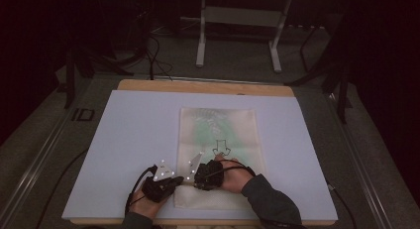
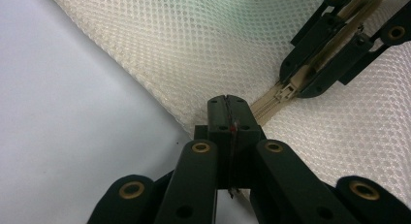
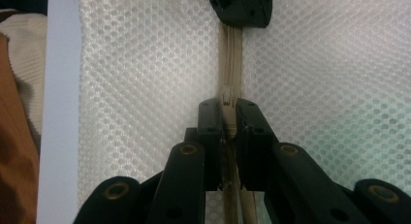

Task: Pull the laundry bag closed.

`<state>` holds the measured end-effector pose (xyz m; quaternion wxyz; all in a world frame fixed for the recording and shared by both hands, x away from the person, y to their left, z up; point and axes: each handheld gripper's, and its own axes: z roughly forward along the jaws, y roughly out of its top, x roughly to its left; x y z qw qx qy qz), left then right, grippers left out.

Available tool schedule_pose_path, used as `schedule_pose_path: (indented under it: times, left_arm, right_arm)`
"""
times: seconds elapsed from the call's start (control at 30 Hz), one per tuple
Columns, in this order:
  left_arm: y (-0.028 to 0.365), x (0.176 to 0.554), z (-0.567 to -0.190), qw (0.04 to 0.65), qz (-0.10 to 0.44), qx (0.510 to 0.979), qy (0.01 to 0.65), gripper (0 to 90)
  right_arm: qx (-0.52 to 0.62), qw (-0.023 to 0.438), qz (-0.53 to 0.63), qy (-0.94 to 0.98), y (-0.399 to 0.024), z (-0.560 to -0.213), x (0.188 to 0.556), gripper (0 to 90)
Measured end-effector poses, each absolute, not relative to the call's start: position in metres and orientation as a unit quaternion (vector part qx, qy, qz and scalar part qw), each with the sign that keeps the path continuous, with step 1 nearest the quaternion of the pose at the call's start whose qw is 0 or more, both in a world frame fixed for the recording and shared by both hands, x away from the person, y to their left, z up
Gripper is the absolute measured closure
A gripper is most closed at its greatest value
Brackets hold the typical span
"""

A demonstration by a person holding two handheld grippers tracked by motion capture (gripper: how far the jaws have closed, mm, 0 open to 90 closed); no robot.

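left claw (image 2: 228, 105): clamped tight on zipper end at mesh bag (image 2: 194, 44) corner | right claw (image 3: 229, 118): pinching zipper pull (image 3: 229, 112) | bag flat on white surface (image 1: 129, 135)

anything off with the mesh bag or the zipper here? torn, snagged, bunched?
Nothing stands out. The mesh bag lies flat on the white board, with no tear in the netting. The left gripper is shut on the bag's edge by the zipper's end, and the right gripper is shut on the zipper pull. The zipper tape runs straight.
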<state>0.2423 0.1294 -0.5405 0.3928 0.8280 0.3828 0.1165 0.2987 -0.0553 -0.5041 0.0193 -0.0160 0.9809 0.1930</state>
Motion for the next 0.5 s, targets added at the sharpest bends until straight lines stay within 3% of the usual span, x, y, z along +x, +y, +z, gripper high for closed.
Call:
schedule_pose_path:
  times: [0.5]
  left_arm:
    - [0.1293,0.2422,-0.5405,0.393,0.116,0.828,0.384,89.3]
  right_arm:
    - [-0.020,0.018,0.172,0.985,-0.0624,-0.5012,0.2989,82.2]
